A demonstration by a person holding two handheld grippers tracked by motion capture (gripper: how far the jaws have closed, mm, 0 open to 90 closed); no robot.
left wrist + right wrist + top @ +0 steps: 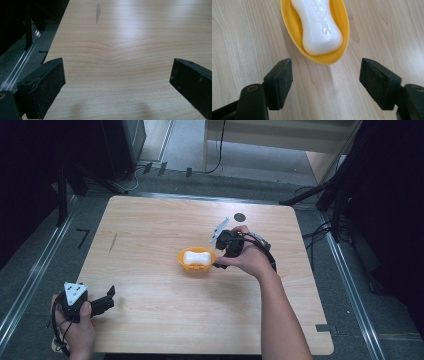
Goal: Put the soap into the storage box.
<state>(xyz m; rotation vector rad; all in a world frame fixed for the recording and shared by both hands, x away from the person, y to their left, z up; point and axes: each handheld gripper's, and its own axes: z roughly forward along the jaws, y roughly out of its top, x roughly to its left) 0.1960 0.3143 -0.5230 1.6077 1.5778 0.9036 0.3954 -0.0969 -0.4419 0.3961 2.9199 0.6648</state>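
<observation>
Two black jaws of the right gripper (325,82) stand apart and hold nothing. Just above them, at the top centre of the frame, a white soap bar (319,25) lies in a yellow dish (287,22). The soap looks hard and slippery, the dish light; I would grip the dish rim.

The soap dish (317,53) sits on the counter (165,320) just ahead of the right gripper (325,81), apart from both fingers (279,80), its near end lying between their lines. The soap bar (318,27) lies in the dish, lengthwise away from the fingers. In the high view the dish (196,266) is just left of the right gripper (220,251). The left gripper (102,302) rests at the counter's near left corner, well apart from the dish, with bare counter between its fingers (47,82).
</observation>
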